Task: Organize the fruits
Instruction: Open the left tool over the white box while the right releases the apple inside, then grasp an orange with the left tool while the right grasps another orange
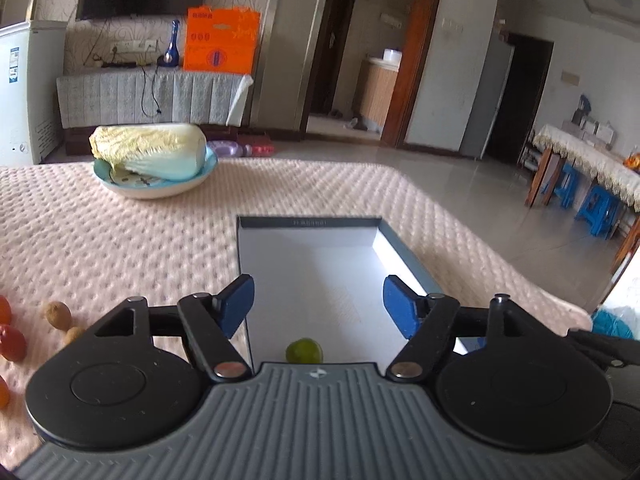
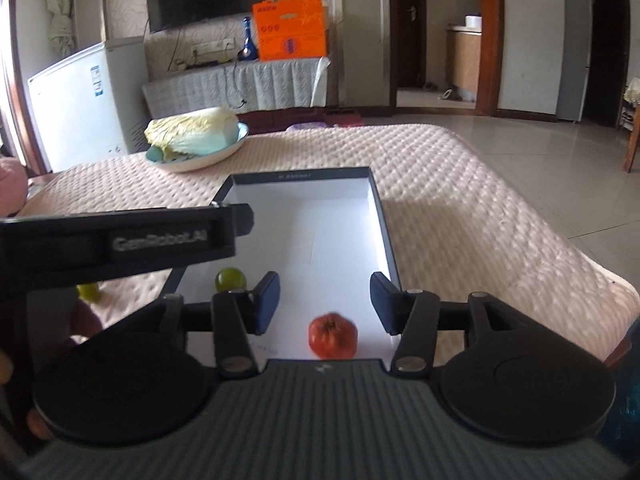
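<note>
A: Left tongs [image 1: 318,307] status?

B: Jaws wide apart, nothing between the pads. They hang over the near end of the shallow box [image 1: 308,222]. A green fruit [image 1: 304,351] lies on the white box floor just below them, clear of both pads.

A: Right tongs [image 2: 325,303]?

B: Parted too, narrower than the left. Nothing gripped. A red fruit [image 2: 333,335] sits on the box floor under the gap, not touching either pad. From that view the green fruit [image 2: 231,279] is in the near left corner of the box [image 2: 304,174], and the left unit crosses the frame above it.

A: Loose fruit outside the box?

B: Yes. On the quilted bed cover [image 1: 120,248] left of the box: red-orange fruits [image 1: 12,342] at the frame edge and small tan ones [image 1: 57,313] beside them. Another green one [image 2: 88,291] lies on the cover, partly hidden.

A: Further out?

B: A cabbage [image 1: 150,151] in a pale blue bowl [image 1: 160,190] at the far side of the cover.
</note>
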Demonstrator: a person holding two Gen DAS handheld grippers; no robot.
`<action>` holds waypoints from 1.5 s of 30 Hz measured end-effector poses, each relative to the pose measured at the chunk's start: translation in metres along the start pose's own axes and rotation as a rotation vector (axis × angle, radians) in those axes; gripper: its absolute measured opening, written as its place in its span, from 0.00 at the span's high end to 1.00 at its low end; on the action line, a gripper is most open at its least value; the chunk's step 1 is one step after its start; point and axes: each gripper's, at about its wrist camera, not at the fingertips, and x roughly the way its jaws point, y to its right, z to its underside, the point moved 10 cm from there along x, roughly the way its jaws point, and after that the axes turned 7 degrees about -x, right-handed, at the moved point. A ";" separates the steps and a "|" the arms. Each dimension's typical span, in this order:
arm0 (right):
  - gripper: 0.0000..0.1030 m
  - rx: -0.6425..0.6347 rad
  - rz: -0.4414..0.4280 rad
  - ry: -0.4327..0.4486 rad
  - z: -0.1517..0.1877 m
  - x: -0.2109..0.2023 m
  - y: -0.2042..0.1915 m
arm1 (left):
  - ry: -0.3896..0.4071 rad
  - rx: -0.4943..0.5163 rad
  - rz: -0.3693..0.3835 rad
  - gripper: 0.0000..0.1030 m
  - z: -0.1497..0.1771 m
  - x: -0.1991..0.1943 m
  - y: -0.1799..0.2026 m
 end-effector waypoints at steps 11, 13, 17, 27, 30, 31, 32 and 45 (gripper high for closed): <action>0.33 0.056 0.023 0.061 -0.018 0.001 -0.027 | 0.112 -0.062 -0.083 0.09 -0.023 -0.041 -0.040; 0.33 0.036 0.001 0.062 -0.020 0.003 -0.041 | 0.127 -0.077 -0.105 0.07 -0.026 -0.050 -0.051; 0.33 0.007 -0.027 0.075 -0.024 0.004 -0.064 | 0.158 -0.107 -0.148 0.06 -0.031 -0.070 -0.076; 0.33 -0.065 -0.155 0.074 -0.025 0.006 -0.128 | 0.178 -0.166 -0.286 0.06 -0.034 -0.114 -0.142; 0.33 -0.119 -0.201 0.069 -0.022 0.005 -0.153 | 0.163 -0.163 -0.352 0.06 -0.029 -0.126 -0.165; 0.33 -0.138 -0.212 0.070 -0.021 0.004 -0.162 | 0.160 -0.167 -0.369 0.06 -0.028 -0.130 -0.173; 0.33 -0.153 -0.221 0.071 -0.020 0.004 -0.168 | 0.157 -0.173 -0.383 0.06 -0.027 -0.135 -0.182; 0.34 -0.216 -0.314 0.029 -0.010 0.010 -0.217 | 0.094 -0.191 -0.562 0.06 0.005 -0.207 -0.276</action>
